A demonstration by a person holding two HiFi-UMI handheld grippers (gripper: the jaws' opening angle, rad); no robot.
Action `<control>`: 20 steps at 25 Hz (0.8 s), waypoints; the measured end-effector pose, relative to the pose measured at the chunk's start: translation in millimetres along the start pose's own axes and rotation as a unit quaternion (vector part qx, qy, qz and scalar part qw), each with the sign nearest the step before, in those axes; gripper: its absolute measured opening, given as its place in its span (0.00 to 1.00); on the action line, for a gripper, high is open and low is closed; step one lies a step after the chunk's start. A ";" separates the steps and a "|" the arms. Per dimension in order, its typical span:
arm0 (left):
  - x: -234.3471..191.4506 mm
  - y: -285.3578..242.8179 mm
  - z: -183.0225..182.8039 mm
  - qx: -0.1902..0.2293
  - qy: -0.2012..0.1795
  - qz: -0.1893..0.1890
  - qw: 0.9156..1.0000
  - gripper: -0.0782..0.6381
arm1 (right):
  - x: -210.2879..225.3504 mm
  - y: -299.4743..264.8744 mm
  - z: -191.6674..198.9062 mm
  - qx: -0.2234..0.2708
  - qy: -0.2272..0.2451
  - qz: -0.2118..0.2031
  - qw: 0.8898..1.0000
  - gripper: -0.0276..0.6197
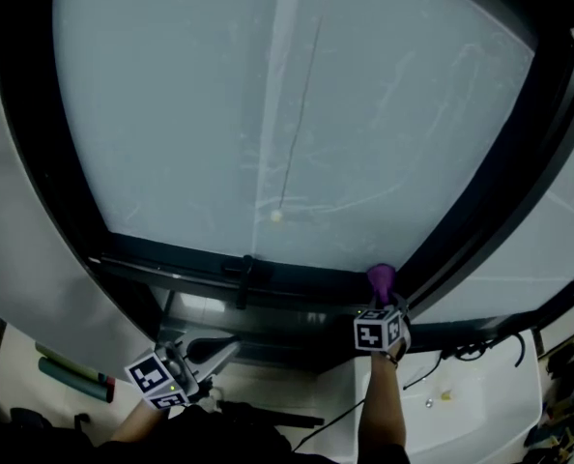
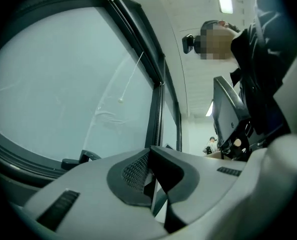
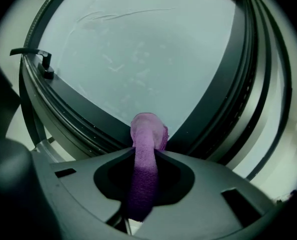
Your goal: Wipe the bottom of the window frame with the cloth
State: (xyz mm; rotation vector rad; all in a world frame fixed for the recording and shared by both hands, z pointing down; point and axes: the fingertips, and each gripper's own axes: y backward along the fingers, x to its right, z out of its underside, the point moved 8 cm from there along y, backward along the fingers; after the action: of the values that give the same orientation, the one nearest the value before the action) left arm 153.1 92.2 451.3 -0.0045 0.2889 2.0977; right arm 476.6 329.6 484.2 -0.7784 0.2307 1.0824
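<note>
Edges: the bottom rail of the window frame (image 1: 181, 264) runs dark under the glass (image 1: 171, 114) and meets an upright bar (image 1: 480, 201) at the right corner.
Open room: from this corner the rail goes leftward to a dark handle (image 1: 244, 280) that stands on it about halfway; a pale sill lies under the rail.
Cloth: the cloth (image 1: 382, 278) is purple with a soft towel texture, and it is folded into a narrow roll with a rounded end.
Cloth and right claw: the right claw (image 1: 382, 300) is closed on the roll. The rounded end sticks out past the fingertips, and the rest runs back between the two jaws.
Cloth position: the end lies in the right corner of the rail, just beside the upright bar, and seems to touch the frame.
Left claw: the left claw (image 1: 229, 348) has its jaws together with nothing between them. It is low at the left, well apart from the rail and the cloth.
</note>
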 end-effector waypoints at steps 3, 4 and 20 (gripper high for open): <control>1.3 12.3 1.3 0.020 0.010 -0.023 0.999 0.11 | -11.7 7.8 -11.0 -0.006 0.040 -0.014 0.999 0.16; -1.7 16.1 0.8 0.026 0.011 -0.029 0.999 0.11 | -16.3 11.0 -16.2 -0.006 0.050 -0.016 0.999 0.16; -76.5 48.8 -28.2 0.024 -0.009 -0.031 0.999 0.11 | -66.5 26.8 -44.6 -0.027 0.055 -0.051 0.997 0.16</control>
State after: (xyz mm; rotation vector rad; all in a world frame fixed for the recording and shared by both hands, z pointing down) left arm 148.3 -2.4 443.1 0.0328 0.3249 2.0277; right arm 430.7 259.4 475.1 -0.8898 0.2528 0.9543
